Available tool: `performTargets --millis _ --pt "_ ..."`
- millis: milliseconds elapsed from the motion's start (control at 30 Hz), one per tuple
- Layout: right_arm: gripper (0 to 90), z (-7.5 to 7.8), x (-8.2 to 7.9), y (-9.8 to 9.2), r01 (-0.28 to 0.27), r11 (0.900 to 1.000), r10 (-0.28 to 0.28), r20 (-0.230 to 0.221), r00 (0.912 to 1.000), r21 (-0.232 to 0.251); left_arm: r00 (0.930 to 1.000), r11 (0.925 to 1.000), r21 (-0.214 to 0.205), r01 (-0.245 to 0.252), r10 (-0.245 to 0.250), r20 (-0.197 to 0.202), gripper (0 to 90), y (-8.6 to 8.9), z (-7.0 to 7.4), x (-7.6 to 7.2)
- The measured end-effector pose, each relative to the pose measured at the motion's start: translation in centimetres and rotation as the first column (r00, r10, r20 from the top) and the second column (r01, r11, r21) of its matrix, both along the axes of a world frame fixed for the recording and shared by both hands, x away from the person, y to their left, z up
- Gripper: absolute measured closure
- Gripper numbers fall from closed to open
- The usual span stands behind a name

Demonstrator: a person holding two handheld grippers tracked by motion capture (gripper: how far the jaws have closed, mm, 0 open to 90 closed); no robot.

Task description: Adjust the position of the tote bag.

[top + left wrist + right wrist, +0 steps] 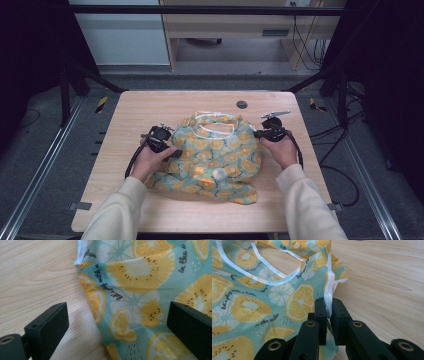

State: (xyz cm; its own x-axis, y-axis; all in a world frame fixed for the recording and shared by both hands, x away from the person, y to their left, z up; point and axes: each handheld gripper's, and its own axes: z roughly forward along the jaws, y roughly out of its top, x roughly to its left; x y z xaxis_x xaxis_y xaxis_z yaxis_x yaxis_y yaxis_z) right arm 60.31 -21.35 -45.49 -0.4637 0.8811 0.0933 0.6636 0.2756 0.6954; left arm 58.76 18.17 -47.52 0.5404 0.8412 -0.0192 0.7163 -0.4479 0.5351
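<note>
Wooden table (150, 107), "in the" on cloth (140, 290)

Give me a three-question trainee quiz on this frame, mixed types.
1. True or false: the right gripper has its fingers pinched on the white-trimmed edge of the lemon-print garment.
2. The left gripper is: A) shut on the fabric B) open, straddling the garment's edge C) lifted clear of the wooden table.
3. What dark round thing sits on the table beyond the garment?

Key: 1 true. 2 B. 3 a small round dark disc, apart from the fabric.
</note>
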Motion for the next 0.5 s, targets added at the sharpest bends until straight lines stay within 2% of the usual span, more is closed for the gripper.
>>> performTargets --millis 100,200,300,367,500 --pt "83.6 -0.06 0.0 -0.11 0.001 1.0 -0.001 0.001 1.0 0.0 0.9999 0.9999 -0.007 0.01 -0.01 -0.007 4.1 -0.27 -0.07 0.1" --pt "83.5 -0.08 -0.02 -0.16 0.002 1.0 -0.002 -0.001 1.0 0.003 0.9995 0.9996 -0.009 0.028 -0.028 -0.011 10.9 -0.61 0.02 0.12" --pt "83.5 -0.04 -0.04 -0.23 0.001 1.0 -0.001 0.004 1.0 -0.002 0.9994 0.9998 -0.01 0.018 -0.018 0.03 13.8 -0.8 0.29 0.13" --pt "83.6 0.0 -0.08 -0.17 -0.001 1.0 0.001 0.005 1.0 0.001 0.999 0.9997 -0.02 0.013 -0.013 0.043 18.1 -0.72 0.42 0.29" --pt "83.7 0.03 -0.16 -0.18 -0.004 1.0 0.004 0.009 1.0 0.001 0.9989 0.9998 -0.011 -0.016 0.016 0.043 12.1 -0.61 -0.1 0.84"
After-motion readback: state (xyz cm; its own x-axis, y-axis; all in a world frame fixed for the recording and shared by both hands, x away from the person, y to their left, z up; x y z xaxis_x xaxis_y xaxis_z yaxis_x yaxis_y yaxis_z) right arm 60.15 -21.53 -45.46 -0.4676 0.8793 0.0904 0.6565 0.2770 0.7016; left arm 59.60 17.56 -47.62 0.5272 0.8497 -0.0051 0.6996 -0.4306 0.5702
